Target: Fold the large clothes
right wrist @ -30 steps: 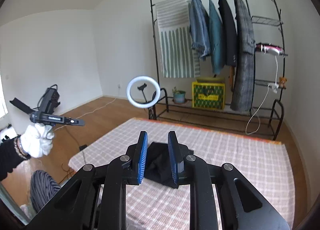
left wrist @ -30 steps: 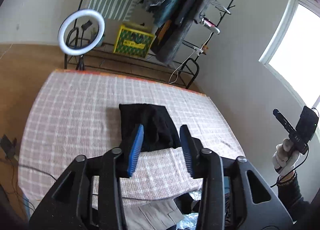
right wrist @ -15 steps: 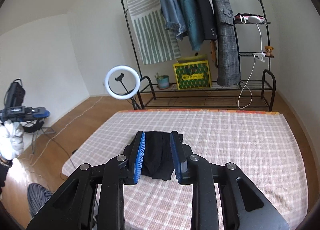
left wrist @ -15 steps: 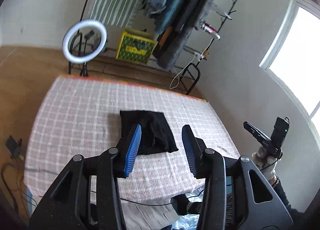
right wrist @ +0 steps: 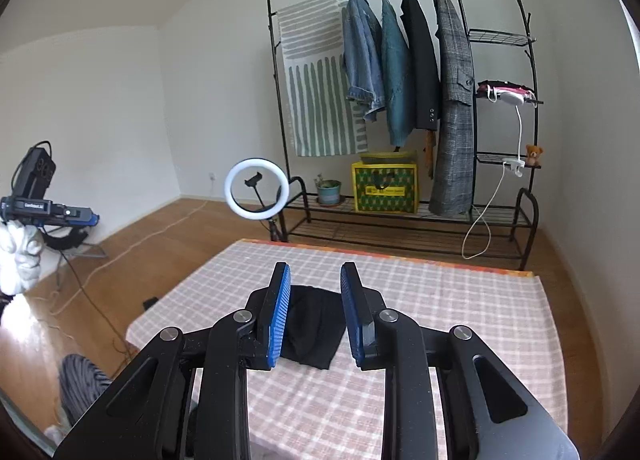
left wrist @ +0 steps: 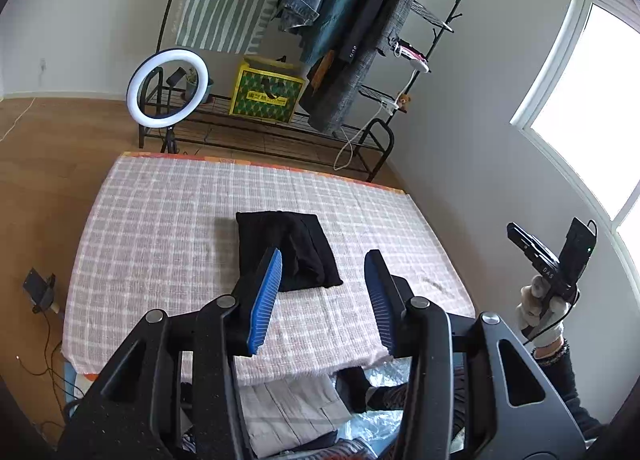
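My left gripper (left wrist: 322, 296) has just been spreading its fingers, nothing between them. My right gripper (right wrist: 314, 316) hangs with fingers apart and empty too. The folded black garment (left wrist: 286, 250) lies below both, mid-surface (left wrist: 160, 220) on the checked cloth, well short of the clothes rack (right wrist: 404, 100).

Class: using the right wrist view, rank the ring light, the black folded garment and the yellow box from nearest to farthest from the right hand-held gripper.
1. Black folded garment, on the table just beyond the fingers.
2. Ring light, past the table's far left corner.
3. Yellow box, on the rack's bottom shelf.
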`<state>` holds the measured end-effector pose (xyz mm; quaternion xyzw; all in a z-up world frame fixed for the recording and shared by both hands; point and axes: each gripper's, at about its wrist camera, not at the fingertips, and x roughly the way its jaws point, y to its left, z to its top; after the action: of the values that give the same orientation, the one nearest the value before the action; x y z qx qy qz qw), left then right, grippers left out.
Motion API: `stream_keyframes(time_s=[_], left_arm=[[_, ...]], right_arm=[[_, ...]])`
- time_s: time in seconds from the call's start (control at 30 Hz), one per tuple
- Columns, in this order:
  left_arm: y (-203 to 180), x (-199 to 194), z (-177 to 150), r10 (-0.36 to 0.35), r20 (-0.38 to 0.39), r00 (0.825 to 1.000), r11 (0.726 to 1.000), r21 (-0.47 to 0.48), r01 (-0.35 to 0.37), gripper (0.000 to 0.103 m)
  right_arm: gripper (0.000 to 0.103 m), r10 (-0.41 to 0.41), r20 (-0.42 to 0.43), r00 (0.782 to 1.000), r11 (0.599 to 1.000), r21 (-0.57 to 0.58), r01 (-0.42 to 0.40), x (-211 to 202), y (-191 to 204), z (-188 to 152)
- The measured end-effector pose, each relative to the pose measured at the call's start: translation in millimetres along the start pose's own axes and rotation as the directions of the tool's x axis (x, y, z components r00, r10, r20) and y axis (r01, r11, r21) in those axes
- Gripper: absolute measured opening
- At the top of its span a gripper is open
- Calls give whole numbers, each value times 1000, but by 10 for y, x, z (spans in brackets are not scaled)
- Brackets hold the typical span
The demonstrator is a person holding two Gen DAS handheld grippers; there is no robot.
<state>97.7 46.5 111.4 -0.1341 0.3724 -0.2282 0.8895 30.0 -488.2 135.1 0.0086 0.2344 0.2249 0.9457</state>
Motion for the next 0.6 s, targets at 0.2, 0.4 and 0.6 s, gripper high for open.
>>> stream_keyframes(time_s=[0.2, 0.4, 0.6], left_arm=[[501, 970, -363, -44, -63, 997, 992, -124, 36, 56], [1159, 2189, -801, -96, -154, 983, 936, -351, 36, 56], [1509, 3055, -1105, -57, -298, 953, 916, -396, -69, 56]], right_arm=[[24, 27, -127, 992, 991, 130, -11, 816, -296, -450], [25, 143, -273, 951, 945, 322, -49, 1822, -463, -1034], [51, 121, -429, 895, 924, 379, 57, 2594, -453, -1566]])
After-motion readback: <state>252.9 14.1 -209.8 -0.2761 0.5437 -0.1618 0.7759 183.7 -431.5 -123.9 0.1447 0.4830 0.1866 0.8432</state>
